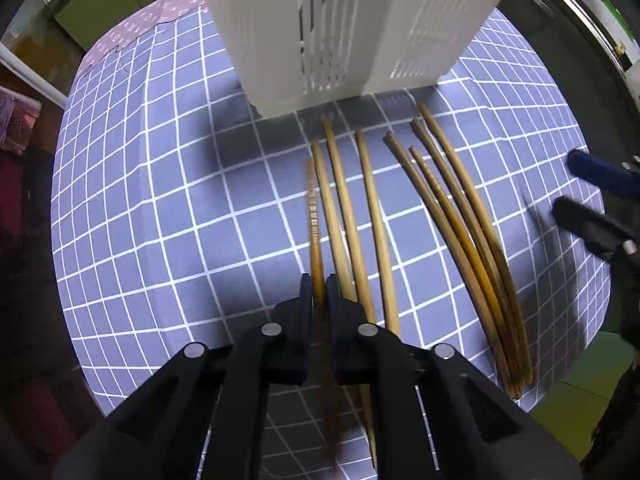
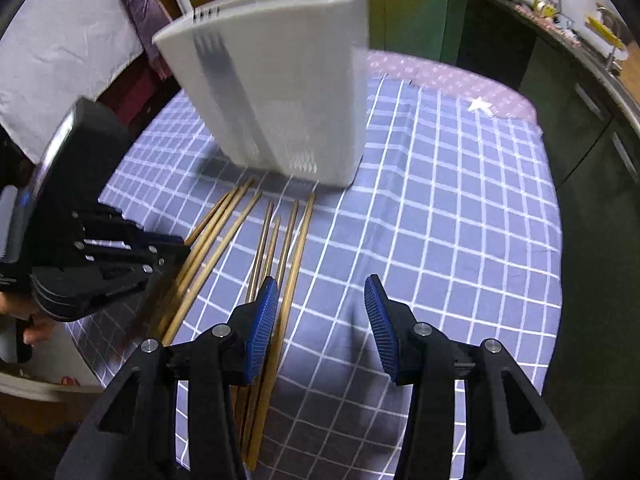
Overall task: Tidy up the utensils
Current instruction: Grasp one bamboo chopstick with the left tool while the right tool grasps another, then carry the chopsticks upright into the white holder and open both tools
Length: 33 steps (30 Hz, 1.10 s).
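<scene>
The left gripper (image 1: 319,286) pointed straight down over the tabletop (image 1: 160,216), which was covered in a blue cloth with a white grid, and its black fingers (image 1: 305,300) were closed on one thin brown bamboo chopstick (image 1: 313,216), the leftmost of the row. It was gripped near its thicker end, probably so the narrow tip could lead into the white slotted plastic utensil holder (image 1: 344,20) standing upright just beyond the tips.

The right gripper (image 2: 320,312) angled down beside the other chopsticks (image 2: 296,248), its blue ribbed fingers (image 2: 262,320) partly open with only cloth between them; it looked poised to take one from the right-hand cluster.

The chopsticks lay roughly parallel in two loose groups, tips toward the holder, long, slender, tapering, golden-brown and darker toward the handles.
</scene>
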{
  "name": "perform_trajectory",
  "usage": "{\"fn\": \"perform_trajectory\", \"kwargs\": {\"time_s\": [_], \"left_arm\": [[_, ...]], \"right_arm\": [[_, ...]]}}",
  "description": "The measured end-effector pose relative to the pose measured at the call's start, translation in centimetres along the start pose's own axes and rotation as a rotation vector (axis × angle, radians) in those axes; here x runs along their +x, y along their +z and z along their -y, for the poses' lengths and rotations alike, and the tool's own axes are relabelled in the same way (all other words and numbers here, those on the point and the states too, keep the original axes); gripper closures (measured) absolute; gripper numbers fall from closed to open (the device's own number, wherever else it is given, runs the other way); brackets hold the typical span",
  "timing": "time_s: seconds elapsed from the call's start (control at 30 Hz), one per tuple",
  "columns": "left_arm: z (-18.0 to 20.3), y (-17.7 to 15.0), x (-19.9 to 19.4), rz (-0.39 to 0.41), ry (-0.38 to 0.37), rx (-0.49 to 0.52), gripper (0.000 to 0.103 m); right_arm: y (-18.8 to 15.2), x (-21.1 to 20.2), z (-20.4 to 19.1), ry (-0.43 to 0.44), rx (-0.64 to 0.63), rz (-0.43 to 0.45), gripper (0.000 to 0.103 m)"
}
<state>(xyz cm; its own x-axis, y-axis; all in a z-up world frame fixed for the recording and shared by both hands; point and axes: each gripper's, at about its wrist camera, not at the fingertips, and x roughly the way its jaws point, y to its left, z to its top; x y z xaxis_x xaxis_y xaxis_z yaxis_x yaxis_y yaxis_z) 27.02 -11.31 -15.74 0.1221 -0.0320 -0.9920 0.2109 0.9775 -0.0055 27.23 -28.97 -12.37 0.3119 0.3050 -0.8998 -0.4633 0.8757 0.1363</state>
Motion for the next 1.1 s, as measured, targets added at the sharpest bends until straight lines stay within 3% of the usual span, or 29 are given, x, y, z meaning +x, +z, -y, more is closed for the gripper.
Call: {"fn": "perform_trajectory", "kwargs": {"time_s": [0.13,0.23,0.4,0.8,0.93,1.1], "left_arm": [[0.4,0.1,-0.2,0.003,-0.006,0.003,0.097],[-0.6,-0.3,-0.6,0.015,-0.009,-0.005,0.097],[-1.8,-0.7,-2.1,0.062,0.002,-0.002,0.097],[-3.4,-1.9,-5.0,0.123,-0.01,-0.006,0.097],[-3.8,-2.4,-5.2,0.138,-0.017,-0.003,0.097],[-3.7,-2.3,-5.6,0.157,-0.033,-0.004,0.097]], "right_arm": [[0.6,1.7,-0.4,0.006,-0.024,-0.082,0.059],[1.1,3.0,-0.6,0.022,-0.032,-0.139,0.077],[1.9,5.1,-0.7,0.054,-0.018,-0.202,0.083],[3.0,7.2,-2.5,-0.009,-0.039,-0.259,0.089],[3.1,7.6,-3.8,-0.073,-0.066,-0.25,0.093],[2.9,6.3,-4.0,-0.054,-0.055,-0.214,0.096]]}}
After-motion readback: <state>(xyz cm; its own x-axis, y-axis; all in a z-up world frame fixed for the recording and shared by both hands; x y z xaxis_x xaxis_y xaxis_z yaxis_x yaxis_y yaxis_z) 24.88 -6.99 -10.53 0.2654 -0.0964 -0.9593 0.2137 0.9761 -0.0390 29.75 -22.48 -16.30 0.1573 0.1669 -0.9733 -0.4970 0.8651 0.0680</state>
